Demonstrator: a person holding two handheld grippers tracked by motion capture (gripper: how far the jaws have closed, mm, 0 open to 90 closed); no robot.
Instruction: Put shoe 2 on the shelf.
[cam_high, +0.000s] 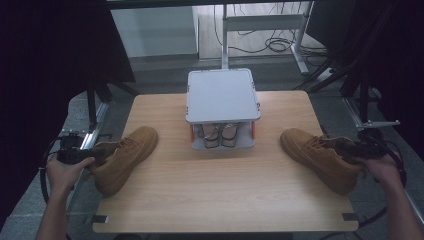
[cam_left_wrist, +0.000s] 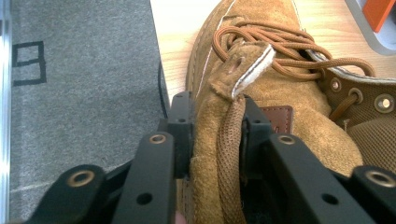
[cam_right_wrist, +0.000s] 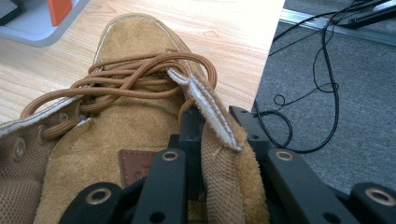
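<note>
Two tan suede boots with brown laces lie on the wooden table (cam_high: 225, 200). The left boot (cam_high: 127, 155) lies at the table's left edge with its toe toward the middle. My left gripper (cam_high: 100, 151) is shut on its ankle collar. In the left gripper view the black jaws (cam_left_wrist: 212, 116) pinch the collar wall of that boot (cam_left_wrist: 299, 126) beside the tongue. The right boot (cam_high: 315, 155) lies at the right edge. My right gripper (cam_high: 341, 145) is shut on its collar. In the right gripper view the jaws (cam_right_wrist: 219, 126) clamp the padded rim of this boot (cam_right_wrist: 126, 116).
A grey two-level shoe rack (cam_high: 222, 95) stands at the table's back middle, with a pair of shoes (cam_high: 220, 135) on its lower shelf. Cables (cam_right_wrist: 322, 84) lie on the grey floor right of the table. Metal frame legs (cam_high: 260, 30) stand behind.
</note>
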